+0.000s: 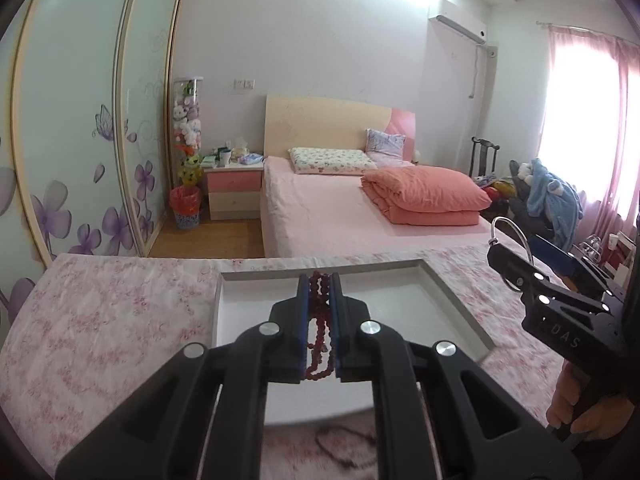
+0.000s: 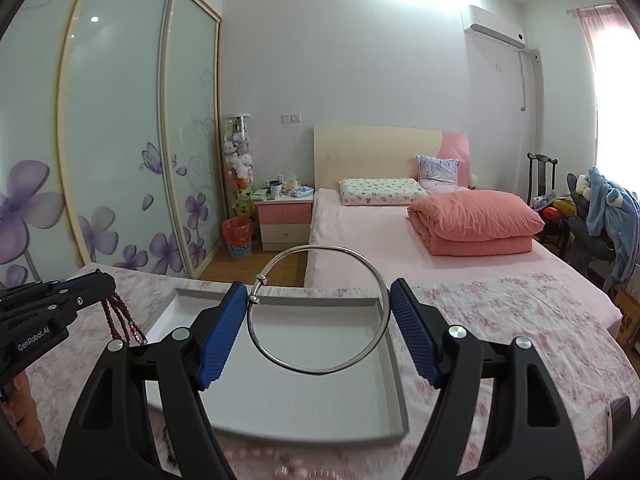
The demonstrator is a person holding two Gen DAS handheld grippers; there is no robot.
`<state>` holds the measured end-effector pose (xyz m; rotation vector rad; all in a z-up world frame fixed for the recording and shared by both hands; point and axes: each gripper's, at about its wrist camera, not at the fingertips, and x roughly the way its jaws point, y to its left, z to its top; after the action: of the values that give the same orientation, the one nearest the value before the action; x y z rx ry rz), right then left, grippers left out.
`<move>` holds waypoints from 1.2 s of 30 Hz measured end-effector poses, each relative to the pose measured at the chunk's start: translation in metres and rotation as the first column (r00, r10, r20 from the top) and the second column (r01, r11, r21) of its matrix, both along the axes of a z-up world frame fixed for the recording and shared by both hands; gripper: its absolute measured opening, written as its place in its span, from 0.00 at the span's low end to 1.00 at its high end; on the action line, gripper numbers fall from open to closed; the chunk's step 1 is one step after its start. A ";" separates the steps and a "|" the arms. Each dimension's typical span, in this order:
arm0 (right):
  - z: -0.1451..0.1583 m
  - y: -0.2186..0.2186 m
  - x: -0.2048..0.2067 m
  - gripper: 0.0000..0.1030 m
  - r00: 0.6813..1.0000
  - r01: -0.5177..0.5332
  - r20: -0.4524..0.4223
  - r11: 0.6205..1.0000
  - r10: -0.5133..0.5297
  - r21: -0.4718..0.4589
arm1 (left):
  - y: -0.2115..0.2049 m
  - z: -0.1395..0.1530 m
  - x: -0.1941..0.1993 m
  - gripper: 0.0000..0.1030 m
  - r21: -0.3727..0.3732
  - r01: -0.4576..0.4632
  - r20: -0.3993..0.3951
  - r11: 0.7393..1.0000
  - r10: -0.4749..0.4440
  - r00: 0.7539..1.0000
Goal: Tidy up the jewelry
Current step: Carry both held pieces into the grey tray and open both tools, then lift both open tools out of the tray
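Two grippers are in view — the left gripper [image 1: 319, 320] and the right gripper [image 2: 316, 332]. There is one red bead string [image 1: 318, 320], one silver bangle [image 2: 320, 308] and one white tray [image 2: 280, 400]. Farther off stand one bed [image 2: 380, 240] with two pillows, one folded quilt [image 2: 476, 220] and one nightstand [image 2: 285, 220].

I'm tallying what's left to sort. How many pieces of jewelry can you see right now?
4, maybe more hidden. Red bead strand in the left gripper; silver bangle in the right gripper; pink bead strand and dark string on the cloth before the tray.
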<state>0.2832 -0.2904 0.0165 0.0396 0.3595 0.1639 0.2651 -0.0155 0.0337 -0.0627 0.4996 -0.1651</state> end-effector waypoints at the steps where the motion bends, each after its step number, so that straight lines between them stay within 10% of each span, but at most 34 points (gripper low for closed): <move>1: -0.003 0.001 0.012 0.71 1.000 -0.003 -0.017 1.000 0.003 0.003 | 0.001 -0.001 0.007 0.10 -0.004 -0.001 -0.007 1.000 0.001 1.000; 20: -0.078 0.024 0.121 0.73 0.924 -0.031 -0.381 0.999 0.020 -0.022 | 0.007 -0.061 0.108 0.13 -0.022 -0.026 -0.171 0.999 0.022 0.985; 36: -0.045 -0.004 0.066 0.78 0.955 -0.021 -0.294 0.999 0.029 0.029 | 0.036 -0.042 0.052 0.28 -0.041 -0.105 -0.159 0.994 0.097 0.983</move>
<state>0.3496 -0.2942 -0.0281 0.0854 0.6564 0.1880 0.3175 0.0201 -0.0083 -0.1499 0.6480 -0.0735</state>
